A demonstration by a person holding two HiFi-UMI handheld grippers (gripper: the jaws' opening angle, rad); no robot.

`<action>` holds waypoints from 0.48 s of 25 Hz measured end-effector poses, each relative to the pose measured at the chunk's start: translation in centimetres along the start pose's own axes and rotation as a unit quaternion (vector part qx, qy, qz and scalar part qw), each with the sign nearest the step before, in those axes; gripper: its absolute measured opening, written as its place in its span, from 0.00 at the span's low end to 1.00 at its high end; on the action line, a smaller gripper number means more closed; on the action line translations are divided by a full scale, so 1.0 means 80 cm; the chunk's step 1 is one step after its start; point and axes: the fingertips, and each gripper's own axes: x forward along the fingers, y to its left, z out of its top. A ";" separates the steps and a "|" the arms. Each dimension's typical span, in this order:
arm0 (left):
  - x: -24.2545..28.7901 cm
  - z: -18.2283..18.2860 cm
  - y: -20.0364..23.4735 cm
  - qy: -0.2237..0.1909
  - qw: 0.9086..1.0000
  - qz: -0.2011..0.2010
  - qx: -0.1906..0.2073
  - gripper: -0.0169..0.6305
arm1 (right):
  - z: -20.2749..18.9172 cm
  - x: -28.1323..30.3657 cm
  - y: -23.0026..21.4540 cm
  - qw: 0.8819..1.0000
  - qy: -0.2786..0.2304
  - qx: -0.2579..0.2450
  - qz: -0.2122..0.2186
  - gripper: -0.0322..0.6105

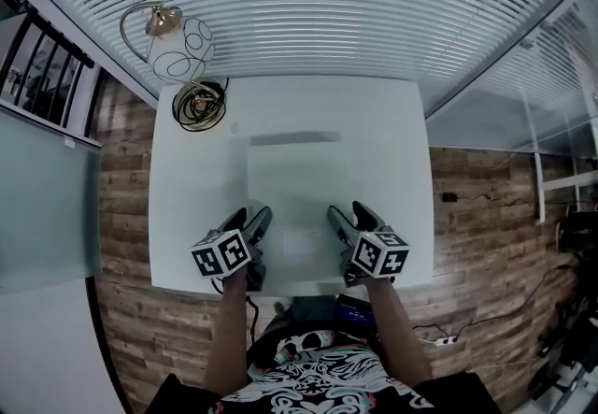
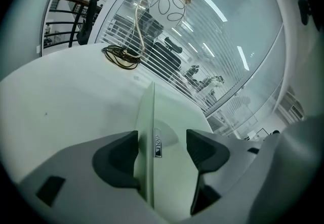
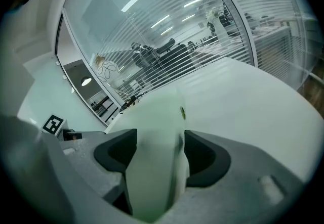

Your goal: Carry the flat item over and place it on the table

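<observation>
The flat item [image 1: 294, 183] is a pale, thin rectangular panel lying on the white table [image 1: 187, 216], its near edge toward me. My left gripper [image 1: 249, 216] is at its near left corner and my right gripper [image 1: 349, 213] at its near right corner. In the left gripper view the panel [image 2: 169, 117] runs between the jaws of the left gripper [image 2: 162, 152]; one pad lies against its thin edge, and a gap shows at the other. In the right gripper view the panel [image 3: 157, 122] fills the space between the pads of the right gripper [image 3: 161, 154].
A lamp with a round white shade [image 1: 182, 46] and a coiled cord [image 1: 199, 106] stands at the table's back left corner. Slatted blinds on a glass wall [image 1: 355, 10] rise just behind the table. Wooden floor [image 1: 486, 216] surrounds it, with a power strip [image 1: 439, 340] by my right.
</observation>
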 end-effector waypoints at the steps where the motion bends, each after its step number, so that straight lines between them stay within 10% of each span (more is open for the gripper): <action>1: -0.001 0.001 -0.001 -0.002 1.000 -0.002 0.001 0.49 | 0.001 -0.002 -0.001 1.000 -0.005 0.003 -0.003 0.50; 12: -0.016 0.019 -0.015 -0.033 0.999 -0.015 0.013 0.46 | 0.014 -0.020 0.000 1.000 -0.023 -0.011 -0.010 0.34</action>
